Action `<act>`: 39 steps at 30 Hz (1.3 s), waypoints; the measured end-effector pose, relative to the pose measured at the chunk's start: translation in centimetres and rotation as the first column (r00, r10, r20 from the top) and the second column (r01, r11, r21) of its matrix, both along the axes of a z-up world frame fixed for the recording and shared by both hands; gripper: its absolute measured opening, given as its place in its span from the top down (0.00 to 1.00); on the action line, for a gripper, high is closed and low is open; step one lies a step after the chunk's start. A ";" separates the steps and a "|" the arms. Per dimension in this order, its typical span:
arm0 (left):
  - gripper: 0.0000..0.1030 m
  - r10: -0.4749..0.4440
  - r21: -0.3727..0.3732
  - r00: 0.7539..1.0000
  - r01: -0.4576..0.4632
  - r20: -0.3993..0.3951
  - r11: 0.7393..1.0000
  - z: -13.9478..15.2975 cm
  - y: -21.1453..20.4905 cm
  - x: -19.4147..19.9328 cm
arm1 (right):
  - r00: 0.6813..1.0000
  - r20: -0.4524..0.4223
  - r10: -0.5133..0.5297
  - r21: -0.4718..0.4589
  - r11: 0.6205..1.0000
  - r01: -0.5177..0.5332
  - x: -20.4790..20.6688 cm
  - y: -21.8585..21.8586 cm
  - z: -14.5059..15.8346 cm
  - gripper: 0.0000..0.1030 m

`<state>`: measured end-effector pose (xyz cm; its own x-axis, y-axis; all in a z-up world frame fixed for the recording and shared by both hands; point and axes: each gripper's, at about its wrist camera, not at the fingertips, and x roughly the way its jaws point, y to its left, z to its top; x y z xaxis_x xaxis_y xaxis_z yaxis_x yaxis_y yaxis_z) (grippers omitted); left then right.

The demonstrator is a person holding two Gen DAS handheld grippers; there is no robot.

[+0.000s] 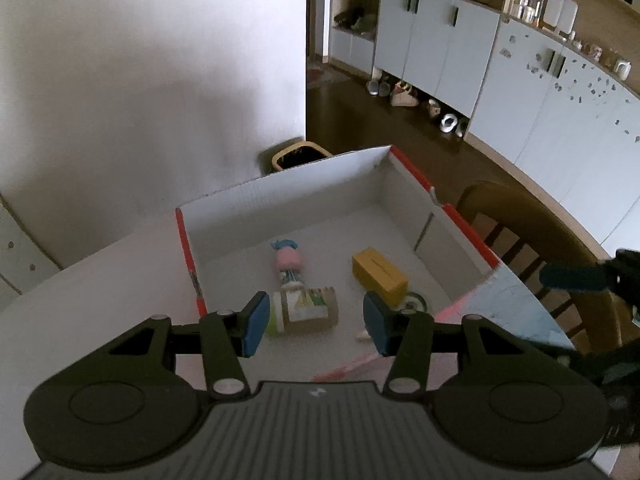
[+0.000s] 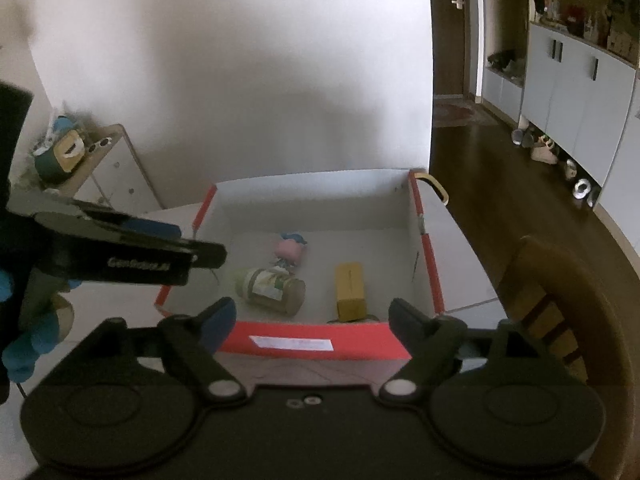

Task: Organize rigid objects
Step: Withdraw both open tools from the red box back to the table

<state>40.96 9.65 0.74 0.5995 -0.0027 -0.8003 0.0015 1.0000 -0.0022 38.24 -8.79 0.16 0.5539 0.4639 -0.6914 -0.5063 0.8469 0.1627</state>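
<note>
Both hand-held grippers, left and right, hover released above the boxed jar

Open-topped box (walls around)

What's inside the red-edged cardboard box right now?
Lying in the box: a pink-headed doll, a labelled jar on its side, and a yellow carton. A round thing peeks from behind the carton, mostly covered. The near wall hides that floor strip.
</note>
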 end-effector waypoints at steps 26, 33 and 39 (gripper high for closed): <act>0.33 0.042 -0.094 0.994 -0.033 0.098 0.995 3.2 -4.1 -13.3 | 0.994 0.094 0.053 0.091 0.994 -0.062 -9.0 -5.6 2.8 0.05; 0.23 0.091 -0.151 0.990 -0.075 0.104 0.986 2.6 -3.7 -15.9 | 0.995 0.083 0.061 0.098 0.993 -0.069 -10.5 -7.0 2.0 0.05; 0.23 0.141 -0.176 0.986 -0.124 0.089 0.977 1.2 -3.0 -17.7 | 0.995 0.083 0.052 0.086 0.995 -0.059 -11.5 -7.9 0.8 0.03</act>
<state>23.24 6.62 1.98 0.6806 -0.0478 -0.7311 -0.1222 0.9765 -0.1777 26.78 -16.74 1.01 0.5776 0.5530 -0.6005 -0.5669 0.8010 0.1924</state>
